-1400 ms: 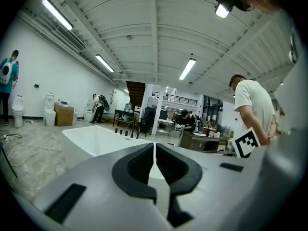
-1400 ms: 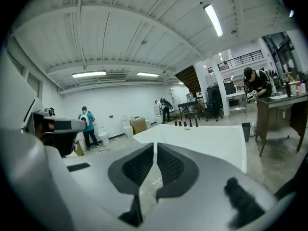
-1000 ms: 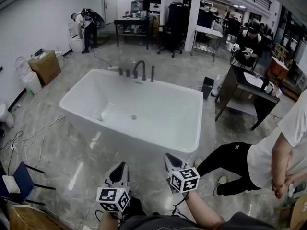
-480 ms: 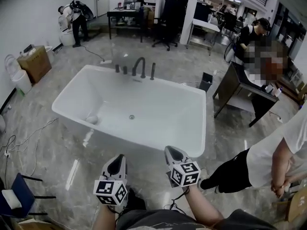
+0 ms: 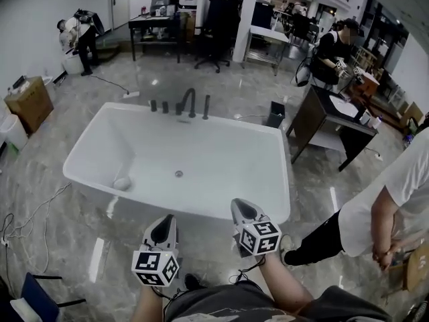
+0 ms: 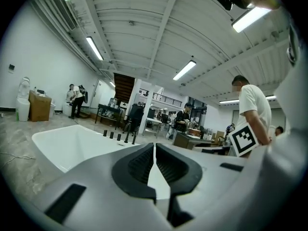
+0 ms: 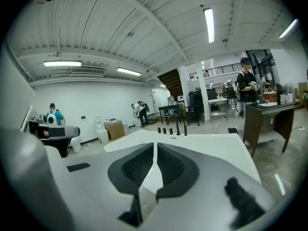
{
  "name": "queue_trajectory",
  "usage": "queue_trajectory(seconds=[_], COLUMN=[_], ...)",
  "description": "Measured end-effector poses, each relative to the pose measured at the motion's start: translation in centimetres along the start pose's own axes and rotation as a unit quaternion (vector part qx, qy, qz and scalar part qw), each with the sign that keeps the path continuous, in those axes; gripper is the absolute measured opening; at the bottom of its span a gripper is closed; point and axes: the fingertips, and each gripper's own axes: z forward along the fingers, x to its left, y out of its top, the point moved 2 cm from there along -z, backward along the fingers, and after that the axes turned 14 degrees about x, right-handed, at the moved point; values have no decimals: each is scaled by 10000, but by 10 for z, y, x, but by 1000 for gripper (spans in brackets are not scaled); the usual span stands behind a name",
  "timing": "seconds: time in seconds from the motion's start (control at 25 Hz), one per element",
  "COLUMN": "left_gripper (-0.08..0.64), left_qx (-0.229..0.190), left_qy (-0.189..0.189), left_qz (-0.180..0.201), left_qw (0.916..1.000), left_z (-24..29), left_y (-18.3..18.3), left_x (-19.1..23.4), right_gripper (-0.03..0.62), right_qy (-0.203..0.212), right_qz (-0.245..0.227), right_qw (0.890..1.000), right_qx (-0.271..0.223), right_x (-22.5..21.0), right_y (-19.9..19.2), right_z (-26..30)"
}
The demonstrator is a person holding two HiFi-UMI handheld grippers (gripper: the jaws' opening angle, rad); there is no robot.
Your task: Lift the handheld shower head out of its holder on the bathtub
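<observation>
The white bathtub (image 5: 281,180) fills the middle of the head view. On its far rim stand black knobs, a curved spout (image 5: 185,102) and, rightmost, the slim upright handheld shower head (image 5: 206,106) in its holder. Both grippers hang short of the near rim, far from the shower head. My left gripper (image 5: 165,221) is shut and holds nothing. So is my right gripper (image 5: 240,206), just right of it. In the left gripper view the shower head (image 6: 134,138) is small beyond the shut left gripper (image 6: 154,147). The right gripper view shows the shower head (image 7: 186,128) past the shut right gripper (image 7: 155,146).
A person in a white shirt (image 5: 395,193) stands close at the right, one leg stretched toward me. A dark desk (image 5: 328,123) and a black bin (image 5: 275,115) sit beyond the tub's right end. Cables (image 5: 27,213) trail on the floor at left, by a cardboard box (image 5: 27,102).
I have come closer to the tub: its near rim now lies just ahead of both grippers. Both grippers stayed shut and side by side.
</observation>
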Motion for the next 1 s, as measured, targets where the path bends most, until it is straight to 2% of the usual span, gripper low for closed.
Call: queue_trajectory(seconds=[0.16, 0.4, 0.76, 1.0], left_gripper=[26, 26, 26, 26], left_qx=[-111, -20, 72, 161], left_qy=[-75, -99, -37, 21], left_qz=[71, 168, 186, 153], left_qw=[9999, 9998, 9998, 9997], left_z=[-2, 9, 32, 78], left_y=[13, 16, 31, 53], left_x=[25, 56, 86, 112], right_gripper=[35, 35, 35, 35], right_qy=[-138, -365, -358, -315], right_qz=[44, 144, 222, 192], right_qw=[9999, 9992, 9988, 9988], right_qx=[-18, -59, -238, -310], right_x=[8, 5, -9, -32], right_y=[9, 15, 50, 81], right_z=[12, 25, 69, 123])
